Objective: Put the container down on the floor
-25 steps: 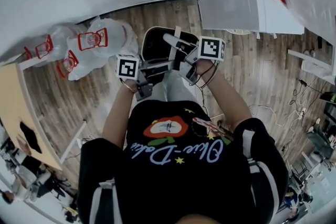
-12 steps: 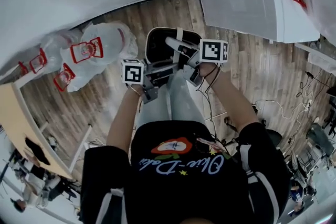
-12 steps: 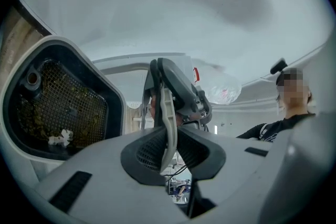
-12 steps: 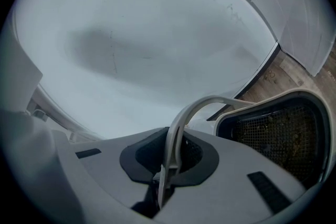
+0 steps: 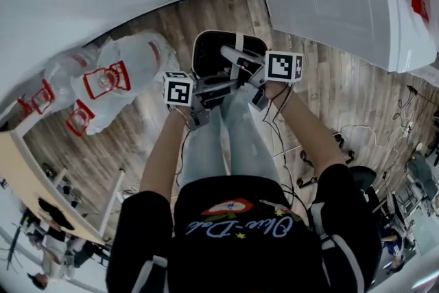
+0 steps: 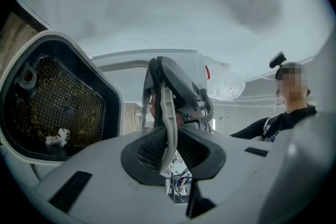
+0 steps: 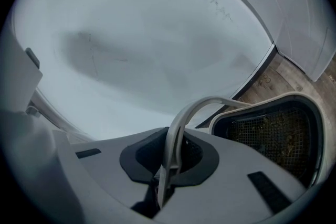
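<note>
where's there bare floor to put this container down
Bare wood floor lies right of the container, between the white cabinet and the cables. Left is crowded with plastic bags; only a narrow strip separates them from the container.

Soft, flat indoor light filled every view, without hard glare. Both gripper views curved strongly and went black at the corners. Beyond the jaws of the right gripper a faint broad shadow lay on the white wall. Left of the jaws of the left gripper the meshed inside of the container was dim. The grey bodies nearest the jaws were unfocused. The head view bent the floor boards.
</note>
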Action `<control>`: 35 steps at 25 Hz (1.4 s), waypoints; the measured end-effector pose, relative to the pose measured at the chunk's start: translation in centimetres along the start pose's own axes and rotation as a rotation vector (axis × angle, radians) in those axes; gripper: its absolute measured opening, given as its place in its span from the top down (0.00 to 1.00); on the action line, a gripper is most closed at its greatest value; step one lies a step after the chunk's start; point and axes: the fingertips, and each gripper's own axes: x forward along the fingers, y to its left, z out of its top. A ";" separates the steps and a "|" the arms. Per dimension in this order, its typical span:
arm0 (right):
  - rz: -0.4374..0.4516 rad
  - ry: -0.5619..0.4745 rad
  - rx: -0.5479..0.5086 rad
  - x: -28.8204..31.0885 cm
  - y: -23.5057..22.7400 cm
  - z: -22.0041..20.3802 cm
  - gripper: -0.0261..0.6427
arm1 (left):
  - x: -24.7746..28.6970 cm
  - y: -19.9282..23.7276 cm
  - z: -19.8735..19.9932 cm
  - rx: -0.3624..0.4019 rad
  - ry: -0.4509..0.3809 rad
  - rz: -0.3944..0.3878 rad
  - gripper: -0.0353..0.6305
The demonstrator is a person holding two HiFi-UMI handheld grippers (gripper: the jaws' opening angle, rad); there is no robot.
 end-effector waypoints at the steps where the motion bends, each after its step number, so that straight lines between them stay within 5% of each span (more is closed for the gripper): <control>1: -0.002 -0.003 -0.005 0.2 -0.4 0.2 0.94 | 0.0 0.4 0.2 0.003 0.000 0.000 0.87; 8: -0.006 -0.010 -0.018 4.0 -6.3 2.0 0.94 | -0.5 7.1 2.8 -0.012 -0.033 0.019 0.87; 35: -0.019 -0.099 -0.019 8.7 -19.7 4.2 0.94 | 0.0 21.2 5.1 0.040 -0.014 0.156 0.87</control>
